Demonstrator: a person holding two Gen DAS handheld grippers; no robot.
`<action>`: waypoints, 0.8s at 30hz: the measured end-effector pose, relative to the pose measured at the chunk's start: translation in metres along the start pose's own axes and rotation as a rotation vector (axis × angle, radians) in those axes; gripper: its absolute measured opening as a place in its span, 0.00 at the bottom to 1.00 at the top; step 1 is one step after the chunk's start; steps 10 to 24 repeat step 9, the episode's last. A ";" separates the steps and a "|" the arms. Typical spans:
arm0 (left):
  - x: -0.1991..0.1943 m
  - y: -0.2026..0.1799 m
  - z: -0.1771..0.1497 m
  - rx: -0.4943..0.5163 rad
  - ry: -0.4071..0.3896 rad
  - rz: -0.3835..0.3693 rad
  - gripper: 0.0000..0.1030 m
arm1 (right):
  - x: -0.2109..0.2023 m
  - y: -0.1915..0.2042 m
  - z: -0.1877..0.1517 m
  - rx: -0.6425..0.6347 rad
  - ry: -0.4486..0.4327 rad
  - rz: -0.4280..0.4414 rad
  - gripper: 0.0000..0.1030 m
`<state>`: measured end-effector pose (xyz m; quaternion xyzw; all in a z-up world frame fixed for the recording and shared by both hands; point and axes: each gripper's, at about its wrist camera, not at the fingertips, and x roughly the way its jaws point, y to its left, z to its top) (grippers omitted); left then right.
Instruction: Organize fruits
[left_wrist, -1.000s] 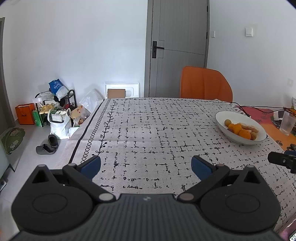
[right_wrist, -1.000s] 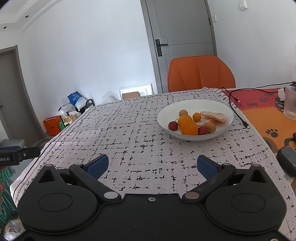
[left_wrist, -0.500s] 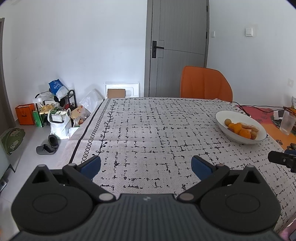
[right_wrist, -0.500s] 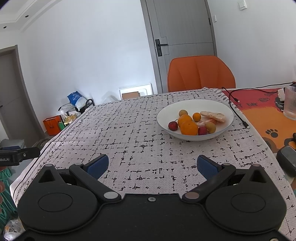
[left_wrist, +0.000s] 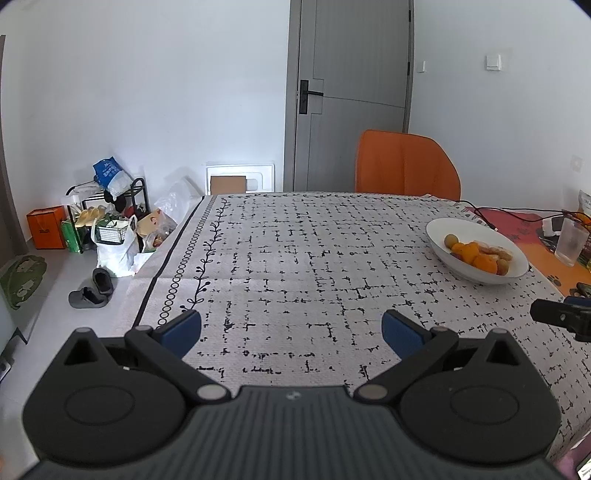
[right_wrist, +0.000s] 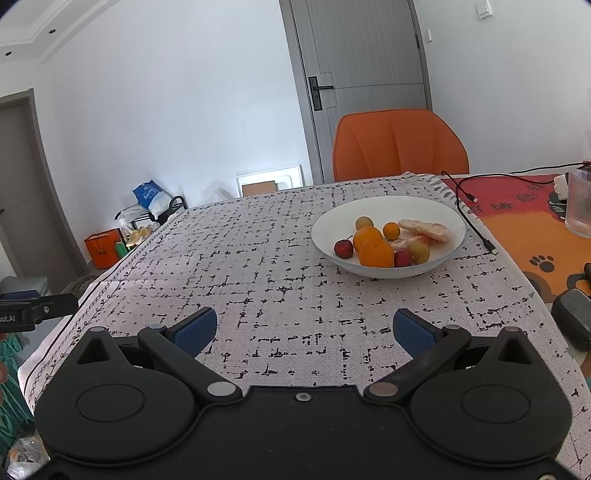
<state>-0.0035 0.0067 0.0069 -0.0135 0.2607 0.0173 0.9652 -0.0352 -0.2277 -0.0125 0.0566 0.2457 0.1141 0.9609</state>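
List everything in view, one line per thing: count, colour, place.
bowl: one, white, on the tablecloth, right of centre
oranges: two large, one small, in the bowl
red fruits: two, in the bowl
yellow-green fruits: two, in the bowl
peeled pieces: pale orange, in the bowl
tablecloth: one, white with black marks
mat: one, red-orange, right of the tablecloth
cable: one, black, beside the bowl
glass: one, clear, far right
chair: one, orange, behind the table
door: one, grey
left gripper: open, empty
right gripper: open, empty

your white bowl (right_wrist: 388, 212) sits on the patterned cloth, holding oranges (right_wrist: 373, 247), red cherries (right_wrist: 343, 248), small yellow-green fruits (right_wrist: 364, 222) and peeled segments (right_wrist: 424, 229).
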 end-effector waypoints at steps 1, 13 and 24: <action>0.000 0.000 0.000 -0.002 0.001 -0.001 1.00 | 0.000 0.000 0.000 -0.001 0.000 0.000 1.00; -0.001 0.000 0.001 0.002 -0.001 -0.009 1.00 | 0.000 0.000 -0.001 -0.003 0.001 -0.001 1.00; -0.001 0.000 0.001 0.002 -0.001 -0.009 1.00 | 0.000 0.000 -0.001 -0.003 0.001 -0.001 1.00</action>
